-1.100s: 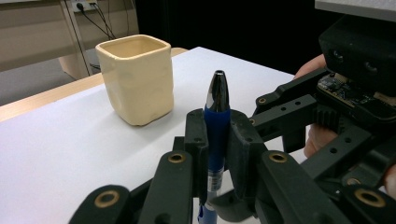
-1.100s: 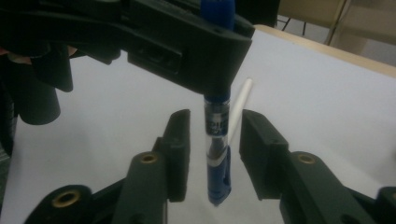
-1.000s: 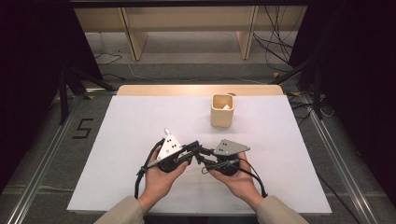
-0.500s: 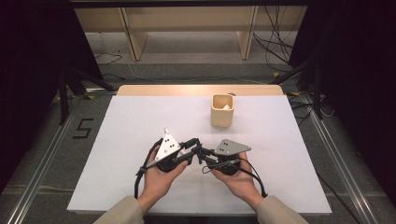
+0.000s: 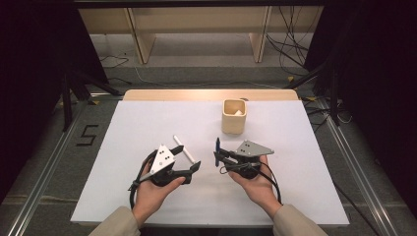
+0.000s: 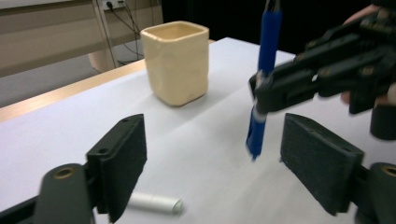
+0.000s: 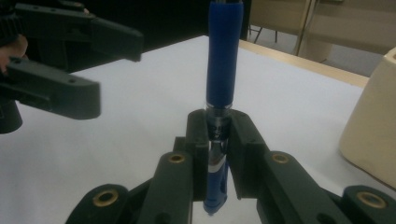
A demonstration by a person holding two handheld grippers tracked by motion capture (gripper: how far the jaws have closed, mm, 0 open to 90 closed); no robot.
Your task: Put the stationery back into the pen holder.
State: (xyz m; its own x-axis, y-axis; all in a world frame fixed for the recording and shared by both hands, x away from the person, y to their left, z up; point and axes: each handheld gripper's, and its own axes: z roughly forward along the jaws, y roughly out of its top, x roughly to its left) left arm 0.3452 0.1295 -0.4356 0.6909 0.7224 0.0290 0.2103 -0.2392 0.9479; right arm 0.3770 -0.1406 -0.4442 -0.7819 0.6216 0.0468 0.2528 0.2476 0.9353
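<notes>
Right tongs [image 5: 218, 156] clamp blue pen [image 5: 218, 147] upright, near side of cream cup [image 5: 233, 117]. Left tongs [image 5: 189, 158] just opened wide, empty; white cap [image 5: 184, 149] beside them.

The pen [image 7: 224, 70] is deep blue with a clear band near its middle. The cap [image 5: 184, 148] lying loose is white. The cup [image 5: 233, 116] is pale cream. The counter [image 5: 147, 123] is plain white, edged in light wood. Both grippers are black, topped by grey plates.

Cream square cup [image 5: 234, 117] upright on white table [image 5: 147, 123], far side
</notes>
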